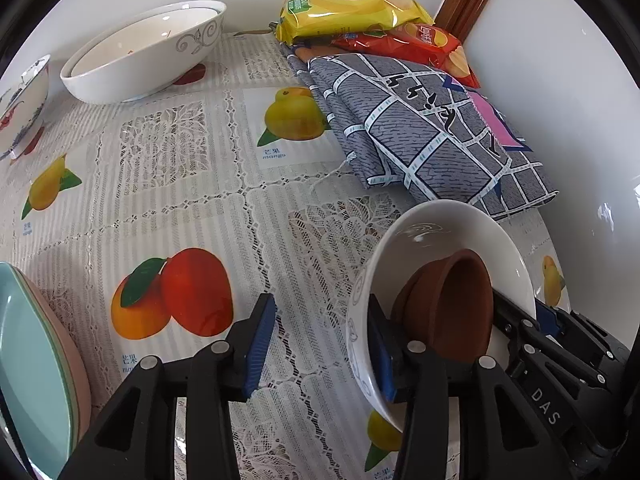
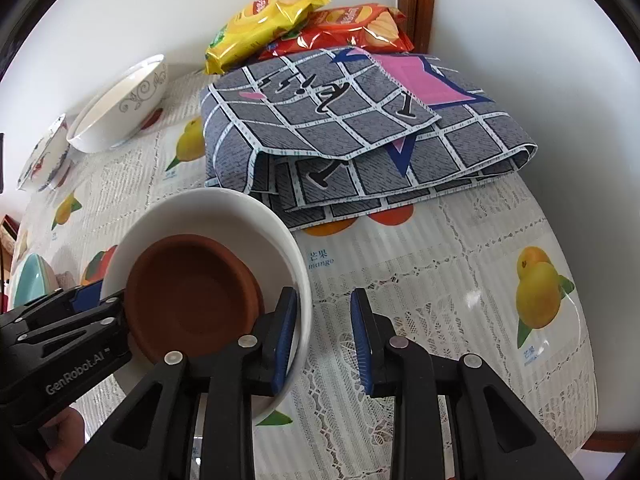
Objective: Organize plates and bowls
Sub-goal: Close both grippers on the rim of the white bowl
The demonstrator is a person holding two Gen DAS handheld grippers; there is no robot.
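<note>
**Ana:** Bowls first: where is the stacking at?

**Ben:** My read is mid-nesting. The white bowl [image 2: 224, 216] sits tilted just in front of the folded checked cloth [image 2: 360, 136], with the brown bowl [image 2: 192, 296] leaning inside it rather than seated flat.

**Ana:** And the grippers?

**Ben:** Both are spread wide and clamp nothing. The left gripper [image 1: 320, 344] straddles the white bowl's near wall, one finger inside beside the brown bowl, the other outside over the tablecloth [image 1: 168, 184]. The right gripper [image 2: 325, 332] does the same from the opposite side of that bowl.

**Ana:** Next move?

**Ben:** Probably settle the brown bowl level, or close on the rim and carry the pair away from the cloth toward the large patterned bowl [image 1: 140, 52] by the wall.
</note>
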